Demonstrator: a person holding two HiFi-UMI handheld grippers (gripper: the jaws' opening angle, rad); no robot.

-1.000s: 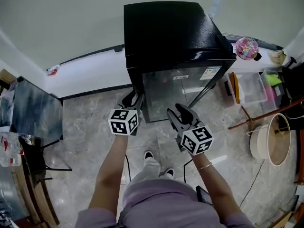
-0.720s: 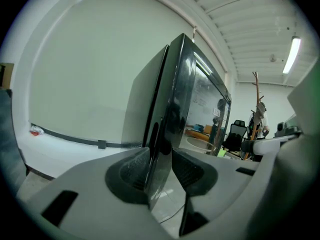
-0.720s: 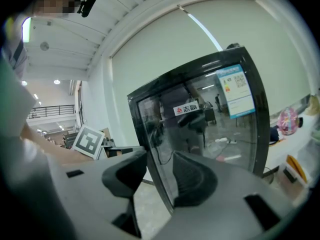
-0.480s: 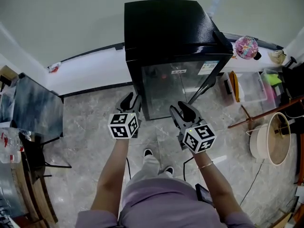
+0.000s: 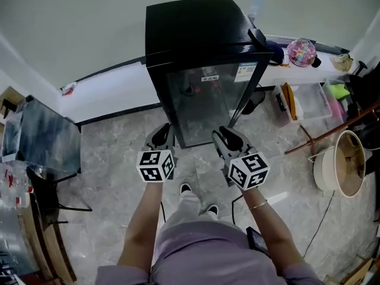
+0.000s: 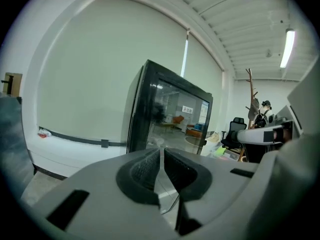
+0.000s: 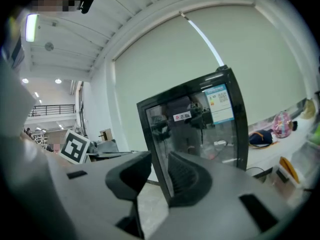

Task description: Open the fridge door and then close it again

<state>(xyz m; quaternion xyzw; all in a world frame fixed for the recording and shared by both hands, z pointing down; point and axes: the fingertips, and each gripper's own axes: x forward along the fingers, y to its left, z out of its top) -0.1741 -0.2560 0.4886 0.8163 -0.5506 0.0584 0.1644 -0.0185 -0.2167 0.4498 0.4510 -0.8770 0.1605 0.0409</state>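
Head view: the black fridge (image 5: 202, 70) stands against the far wall, with the left tongs (image 5: 161, 134) and right tongs (image 5: 228, 136) nearer, apart from its glass door (image 5: 205, 97).

Left gripper view: the left tongs (image 6: 162, 156) have just closed and are pressed together, empty.

Right gripper view: the right tongs (image 7: 159, 171) have been closing but are slightly spread and empty, with the fridge (image 7: 195, 119) beyond.

I see a grey marbled floor (image 5: 119, 153) under both tongs. The black fridge (image 5: 202, 46) stands on it just ahead of the left tongs (image 5: 161, 132) and the right tongs (image 5: 229, 136). Well right of the right tongs lie a clear storage box (image 5: 309, 103) and, nearer me, a round white tub (image 5: 338, 171). Far left of the left tongs stands a dark panel on black legs (image 5: 41, 138). Beyond, a low white ledge (image 5: 113, 91) carries a pink ball (image 5: 301, 52).
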